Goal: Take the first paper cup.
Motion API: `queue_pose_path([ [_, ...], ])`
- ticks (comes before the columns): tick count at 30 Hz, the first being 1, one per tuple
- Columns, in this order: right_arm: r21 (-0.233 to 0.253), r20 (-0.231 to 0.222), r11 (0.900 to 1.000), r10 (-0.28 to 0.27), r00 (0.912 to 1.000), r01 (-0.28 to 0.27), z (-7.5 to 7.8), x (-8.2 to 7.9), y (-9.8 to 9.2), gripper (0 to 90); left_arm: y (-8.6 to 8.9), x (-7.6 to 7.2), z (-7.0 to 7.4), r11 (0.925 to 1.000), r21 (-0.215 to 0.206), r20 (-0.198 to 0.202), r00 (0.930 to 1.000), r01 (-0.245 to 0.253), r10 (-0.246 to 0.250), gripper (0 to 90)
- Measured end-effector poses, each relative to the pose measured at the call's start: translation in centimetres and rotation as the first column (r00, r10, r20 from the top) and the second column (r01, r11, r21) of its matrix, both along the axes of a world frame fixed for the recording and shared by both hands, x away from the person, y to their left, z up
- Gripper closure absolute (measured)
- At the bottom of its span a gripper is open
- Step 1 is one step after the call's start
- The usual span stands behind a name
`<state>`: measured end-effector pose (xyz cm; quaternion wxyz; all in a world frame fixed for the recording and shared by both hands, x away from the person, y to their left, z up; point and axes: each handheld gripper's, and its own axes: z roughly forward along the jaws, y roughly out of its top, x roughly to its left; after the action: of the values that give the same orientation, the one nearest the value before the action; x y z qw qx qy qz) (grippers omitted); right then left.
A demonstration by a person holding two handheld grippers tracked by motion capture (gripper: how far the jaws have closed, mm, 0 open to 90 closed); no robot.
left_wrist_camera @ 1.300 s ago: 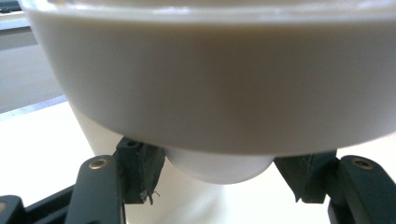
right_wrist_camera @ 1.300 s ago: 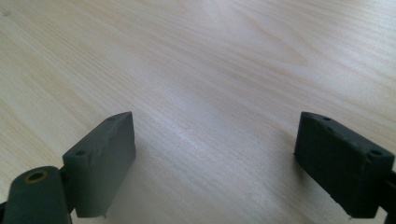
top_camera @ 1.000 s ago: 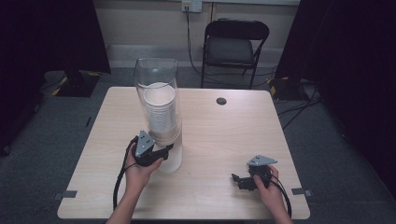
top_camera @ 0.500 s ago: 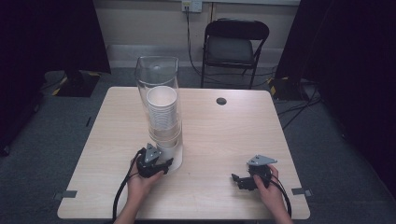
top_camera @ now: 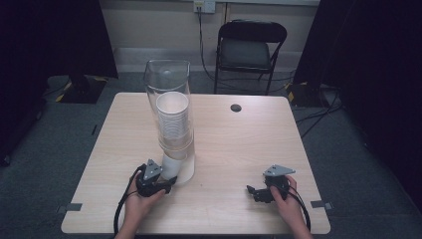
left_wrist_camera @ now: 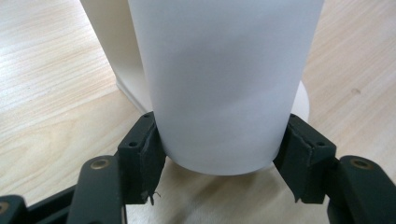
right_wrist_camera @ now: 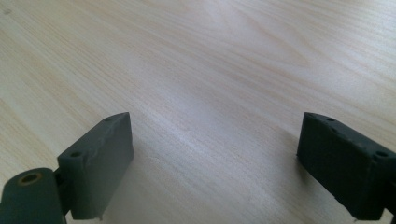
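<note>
A clear plastic tube dispenser (top_camera: 166, 84) stands on a white base (top_camera: 186, 172) on the wooden table (top_camera: 234, 144), with a stack of white paper cups (top_camera: 173, 119) inside. The lowest white cup (top_camera: 171, 165) sticks out below the tube. My left gripper (top_camera: 166, 185) is shut on that cup (left_wrist_camera: 224, 84), one pad on each side near its bottom. My right gripper (top_camera: 254, 191) rests open near the table's front right, and in the right gripper view its jaws stand wide apart (right_wrist_camera: 212, 163) over bare wood.
A black folding chair (top_camera: 251, 47) stands behind the table. A dark round grommet (top_camera: 236, 107) sits in the table's far middle. Cables (top_camera: 318, 112) lie on the grey carpet to the right. The table's front edge is just beneath both hands.
My left gripper has moved down and toward the front edge, drawing the lowest cup out below the tube. The right gripper has stayed put.
</note>
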<state>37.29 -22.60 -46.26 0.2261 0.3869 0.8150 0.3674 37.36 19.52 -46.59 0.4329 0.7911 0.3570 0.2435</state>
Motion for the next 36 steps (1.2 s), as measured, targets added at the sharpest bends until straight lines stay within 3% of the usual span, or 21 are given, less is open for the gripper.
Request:
queue_pose_path([
  [4, 0.000, 0.000, 1.000, 0.000, 1.0000, 0.000, 0.0, 0.0, 0.0, 10.0, 0.3, -0.2, 0.0, 0.9997, 0.025, -0.013, 0.9999, 0.002, -0.001, 37.4],
  [9, 0.000, 0.000, 1.000, 0.000, 1.0000, 0.000, 0.0, 0.0, 0.0, 10.0, 0.6, -0.5, -0.1, 0.9998, 0.019, -0.015, 0.9999, 0.002, -0.002, 37.4],
  [16, 0.000, 0.000, 1.000, 0.000, 1.0000, 0.000, 0.0, 0.0, 0.0, 9.9, 1.8, -1.1, 0.1, 0.9989, 0.048, -0.020, 0.9998, -0.003, 0.004, 37.4],
  [24, 0.000, 0.000, 1.000, 0.000, 1.0000, 0.000, 0.0, 0.0, 0.0, 10.0, 3.6, -1.7, 0.0, 0.9992, 0.025, -0.026, 0.9991, -0.033, 0.033, 37.4],
  [26, 0.000, 0.000, 1.000, 0.000, 1.0000, 0.000, 0.0, 0.0, 0.0, 10.0, 3.8, -1.8, 0.0, 0.9989, 0.035, -0.019, 0.9993, -0.031, 0.032, 37.4],
  [33, 0.000, 0.000, 1.000, 0.000, 1.0000, 0.000, 0.0, 0.0, 0.0, 10.0, 5.3, -2.3, -0.2, 0.9978, -0.001, -0.023, 0.9976, -0.066, 0.066, 37.4],
  [36, 0.000, 0.000, 1.000, 0.000, 1.0000, 0.000, 0.0, 0.0, 0.0, 10.0, 5.7, -2.4, -0.4, 0.9974, 0.009, -0.017, 0.9973, -0.071, 0.071, 37.3],
])
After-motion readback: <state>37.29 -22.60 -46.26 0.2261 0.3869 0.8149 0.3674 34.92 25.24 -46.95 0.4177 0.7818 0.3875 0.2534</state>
